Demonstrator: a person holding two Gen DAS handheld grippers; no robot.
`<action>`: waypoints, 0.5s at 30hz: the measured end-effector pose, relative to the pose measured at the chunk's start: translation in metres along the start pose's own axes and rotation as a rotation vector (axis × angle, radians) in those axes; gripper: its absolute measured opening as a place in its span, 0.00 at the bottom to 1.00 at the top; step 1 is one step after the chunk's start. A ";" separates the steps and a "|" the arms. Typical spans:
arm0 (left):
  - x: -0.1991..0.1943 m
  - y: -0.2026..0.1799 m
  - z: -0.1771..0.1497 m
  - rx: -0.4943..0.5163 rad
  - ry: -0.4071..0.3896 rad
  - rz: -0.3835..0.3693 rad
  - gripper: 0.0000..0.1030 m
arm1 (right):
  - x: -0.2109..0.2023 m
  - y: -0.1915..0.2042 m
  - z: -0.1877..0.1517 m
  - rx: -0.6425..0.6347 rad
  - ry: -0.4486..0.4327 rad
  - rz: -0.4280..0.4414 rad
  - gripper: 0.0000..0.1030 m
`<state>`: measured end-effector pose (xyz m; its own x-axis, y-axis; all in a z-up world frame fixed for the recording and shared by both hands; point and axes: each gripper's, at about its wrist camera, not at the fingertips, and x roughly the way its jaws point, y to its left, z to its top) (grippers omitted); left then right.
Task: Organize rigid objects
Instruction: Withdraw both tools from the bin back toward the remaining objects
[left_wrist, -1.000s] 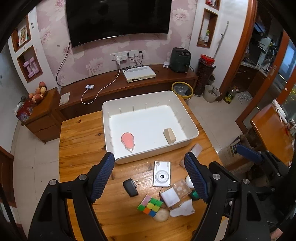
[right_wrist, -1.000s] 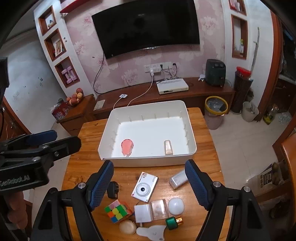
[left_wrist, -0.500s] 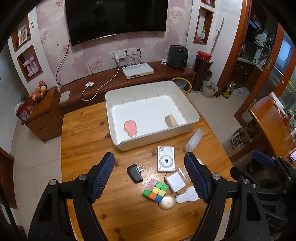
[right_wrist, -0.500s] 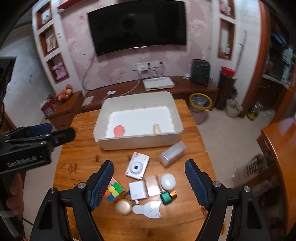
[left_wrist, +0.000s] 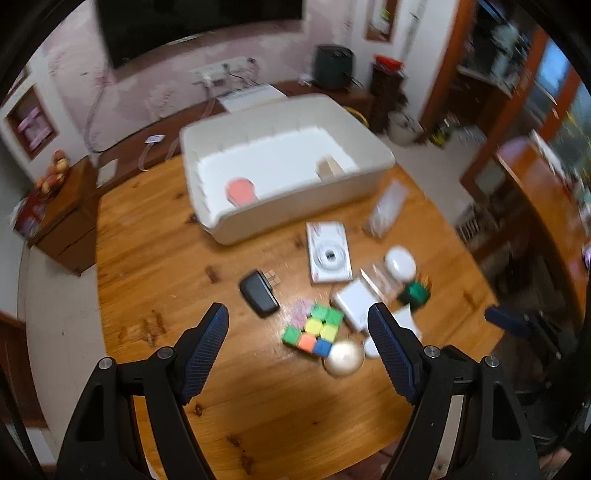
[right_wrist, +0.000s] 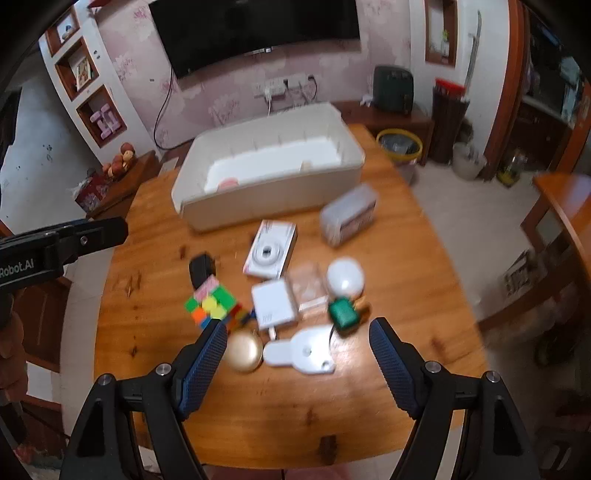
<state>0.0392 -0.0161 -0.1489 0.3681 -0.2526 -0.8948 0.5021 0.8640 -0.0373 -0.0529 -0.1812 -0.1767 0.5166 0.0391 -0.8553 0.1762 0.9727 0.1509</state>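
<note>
Two handheld grippers hover above a wooden tabletop (right_wrist: 388, 398) strewn with small household items, both with fingers spread wide and holding nothing. The left gripper (left_wrist: 297, 328) hangs over a multicoloured puzzle cube (left_wrist: 314, 330), with a black charger (left_wrist: 258, 293) just beyond it and a gold egg-shaped object (left_wrist: 343, 358) beside the cube. The right gripper (right_wrist: 297, 343) is poised above a flat white piece (right_wrist: 301, 352), near a green-capped bottle (right_wrist: 343, 312) and a white square adapter (right_wrist: 274, 303). A white compact camera (right_wrist: 269, 254) lies between this cluster and the large white bin (left_wrist: 295, 206) at the far side of the tabletop. Inside the bin rest a pink object (left_wrist: 240, 190) and a tan block (left_wrist: 329, 168). A clear plastic box (right_wrist: 349, 214) sits to the right of the camera.
</note>
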 end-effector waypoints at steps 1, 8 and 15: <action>0.006 -0.002 -0.004 0.021 0.013 -0.001 0.78 | 0.003 0.000 -0.005 0.002 0.004 0.006 0.78; 0.056 -0.010 -0.021 0.111 0.120 -0.028 0.78 | 0.028 0.017 -0.048 -0.090 -0.053 0.053 0.78; 0.096 -0.013 -0.026 0.140 0.215 -0.058 0.78 | 0.068 0.038 -0.079 -0.135 -0.027 0.109 0.76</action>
<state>0.0479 -0.0401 -0.2457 0.1677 -0.1887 -0.9676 0.6268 0.7780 -0.0431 -0.0779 -0.1233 -0.2682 0.5494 0.1412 -0.8235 0.0053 0.9850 0.1724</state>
